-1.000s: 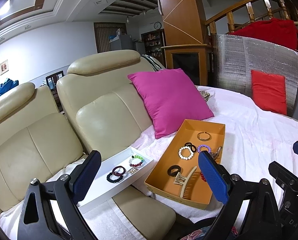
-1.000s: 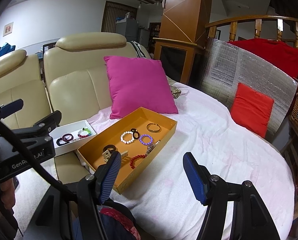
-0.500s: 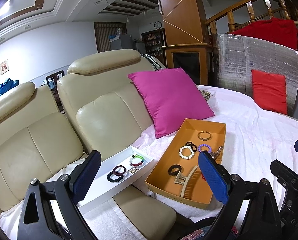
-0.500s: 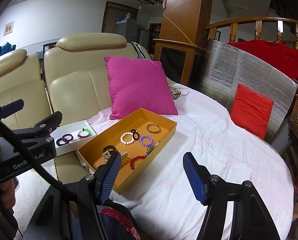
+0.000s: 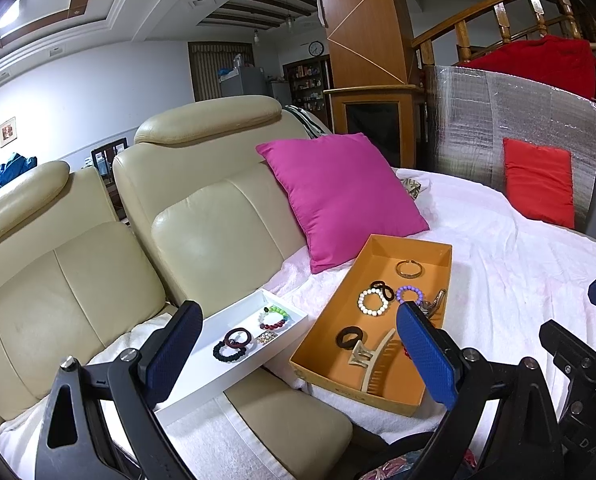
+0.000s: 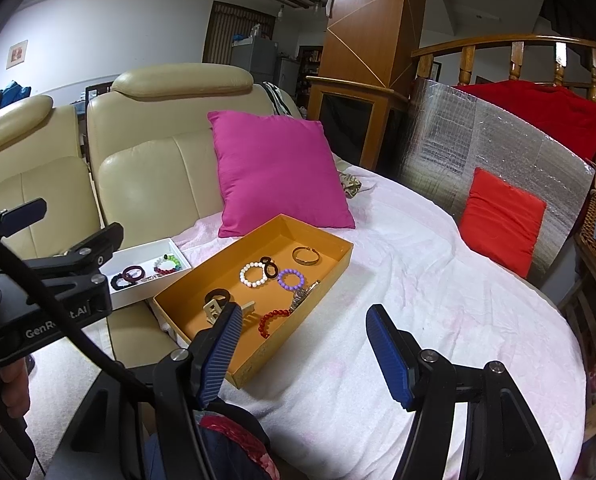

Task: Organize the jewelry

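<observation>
**Both grippers wait, spread and empty, in front of the jewelry trays**

Nearest the cameras, the left gripper point(image 5: 294, 352) and the right gripper point(image 6: 301, 344) hang with jaws spread, nothing between the pads of either. Both point slightly downward at the trays, a stance that suits choosing a piece before reaching.

Just beyond them, the orange tray point(image 6: 337, 272) lies on the white cloth point(image 6: 437, 300) over the bed, one end toward the sofa. It holds the loose pieces: a beige hair claw point(image 5: 371, 358) and a black scrunchie point(image 5: 349, 337) at its near end, a red bead bracelet point(image 6: 272, 320) along the near edge, then a white bead bracelet point(image 6: 254, 274), a purple bead bracelet point(image 6: 291, 279) and, at the far end, a gold bangle point(image 6: 305, 255).

Touching its left edge, the white tray point(image 5: 218, 376) rests on the sofa seat point(image 5: 290, 432) and carries a black bead bracelet point(image 5: 228, 354), a maroon hair tie point(image 5: 238, 337) and a green-and-red bead bracelet point(image 5: 274, 317), apparently the sorted set.

Behind stands a pink cushion point(image 6: 278, 172) against the sofa back.
</observation>
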Available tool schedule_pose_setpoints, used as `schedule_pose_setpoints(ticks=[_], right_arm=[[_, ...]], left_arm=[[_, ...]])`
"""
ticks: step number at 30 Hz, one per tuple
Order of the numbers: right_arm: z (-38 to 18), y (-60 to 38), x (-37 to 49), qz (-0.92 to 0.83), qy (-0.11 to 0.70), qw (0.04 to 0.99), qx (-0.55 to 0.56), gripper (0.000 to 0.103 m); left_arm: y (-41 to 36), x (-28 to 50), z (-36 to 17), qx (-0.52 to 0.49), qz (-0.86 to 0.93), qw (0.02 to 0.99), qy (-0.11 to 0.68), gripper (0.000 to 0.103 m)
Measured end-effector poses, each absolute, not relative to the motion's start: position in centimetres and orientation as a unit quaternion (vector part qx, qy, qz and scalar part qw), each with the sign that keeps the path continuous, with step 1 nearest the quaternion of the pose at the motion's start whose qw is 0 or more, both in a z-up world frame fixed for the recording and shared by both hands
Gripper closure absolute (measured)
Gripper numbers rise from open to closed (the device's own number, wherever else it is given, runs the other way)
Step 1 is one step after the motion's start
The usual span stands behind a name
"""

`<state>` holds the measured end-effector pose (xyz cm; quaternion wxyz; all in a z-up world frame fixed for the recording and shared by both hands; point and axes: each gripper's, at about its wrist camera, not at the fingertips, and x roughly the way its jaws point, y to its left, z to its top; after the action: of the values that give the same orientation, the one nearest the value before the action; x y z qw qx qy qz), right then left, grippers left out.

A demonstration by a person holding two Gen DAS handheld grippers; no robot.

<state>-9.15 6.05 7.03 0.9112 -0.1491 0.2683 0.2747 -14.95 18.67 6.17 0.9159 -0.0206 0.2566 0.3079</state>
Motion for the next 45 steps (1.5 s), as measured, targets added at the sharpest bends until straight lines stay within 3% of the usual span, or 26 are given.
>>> schedule_pose_setpoints(ticks=[45], right_arm=[[5.2, 8.6, -8.5, 0.275, 0.278, 0.903, -0.178, 0.035]], left_arm=[[21.4, -14.9, 4.2, -0.041, 0.32, 0.907, 0.272, 0.006]])
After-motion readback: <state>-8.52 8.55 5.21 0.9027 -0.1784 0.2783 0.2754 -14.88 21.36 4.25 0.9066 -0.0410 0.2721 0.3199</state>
